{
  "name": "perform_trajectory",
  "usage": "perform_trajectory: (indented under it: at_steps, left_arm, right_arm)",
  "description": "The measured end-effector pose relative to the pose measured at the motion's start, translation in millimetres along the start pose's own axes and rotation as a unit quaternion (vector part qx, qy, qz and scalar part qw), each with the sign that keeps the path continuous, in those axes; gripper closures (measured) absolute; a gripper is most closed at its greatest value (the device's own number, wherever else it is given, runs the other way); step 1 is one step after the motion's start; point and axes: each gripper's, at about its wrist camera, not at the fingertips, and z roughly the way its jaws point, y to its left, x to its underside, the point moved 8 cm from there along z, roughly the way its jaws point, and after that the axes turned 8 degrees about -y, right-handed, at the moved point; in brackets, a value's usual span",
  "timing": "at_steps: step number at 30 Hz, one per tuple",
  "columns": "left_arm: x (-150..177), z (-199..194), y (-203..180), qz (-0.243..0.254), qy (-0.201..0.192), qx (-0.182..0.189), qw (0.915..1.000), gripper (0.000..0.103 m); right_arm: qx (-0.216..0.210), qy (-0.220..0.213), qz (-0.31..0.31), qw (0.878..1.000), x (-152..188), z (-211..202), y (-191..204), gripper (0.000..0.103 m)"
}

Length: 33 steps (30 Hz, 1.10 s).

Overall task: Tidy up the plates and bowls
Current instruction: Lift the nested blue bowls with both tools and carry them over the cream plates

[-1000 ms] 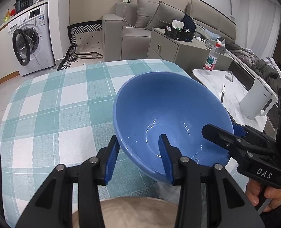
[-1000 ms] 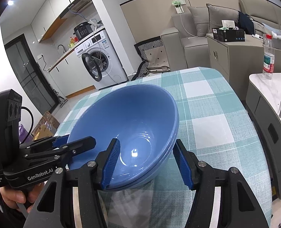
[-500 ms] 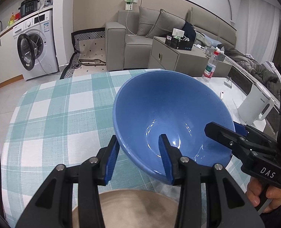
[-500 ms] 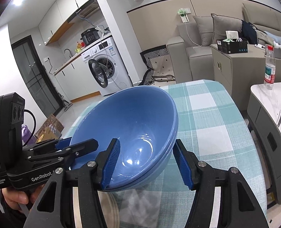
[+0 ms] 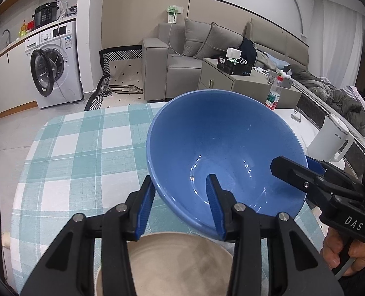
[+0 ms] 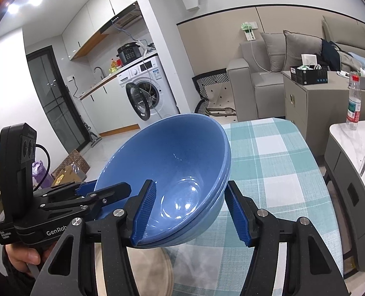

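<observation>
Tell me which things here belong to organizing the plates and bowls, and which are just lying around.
Part of the job:
blue bowls, nested
beige plate
left gripper
right gripper

Just lying around:
water bottle
white kettle
black box

Bowl held above the counter between two grippers.

The left gripper straddles the bowl's near rim, one finger inside and one outside; the right gripper straddles the opposite rim likewise. A plate lies on the counter beneath the left gripper. Behind the counter stand a sofa and a cabinet; a washing machine stands to the far left, and a kettle to the right of the bowl.
</observation>
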Motion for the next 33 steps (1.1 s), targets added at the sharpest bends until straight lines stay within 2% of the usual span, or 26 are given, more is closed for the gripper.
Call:
perform_trajectory:
  at_steps: [16,33]
  left_arm:
    - [-0.8,-41.9,6.1,-0.011,-0.032,-0.007,0.9994,0.062]
    - [12.7,-84.3,17.9,-0.014,-0.054,-0.024,0.9981,0.062]
  right_arm:
    - [-0.016,-0.013,-0.023,1.0,-0.1,-26.7,32.0,0.043]
    - [-0.033,-0.017,-0.05,0.998,11.2,-47.8,67.3,0.043]
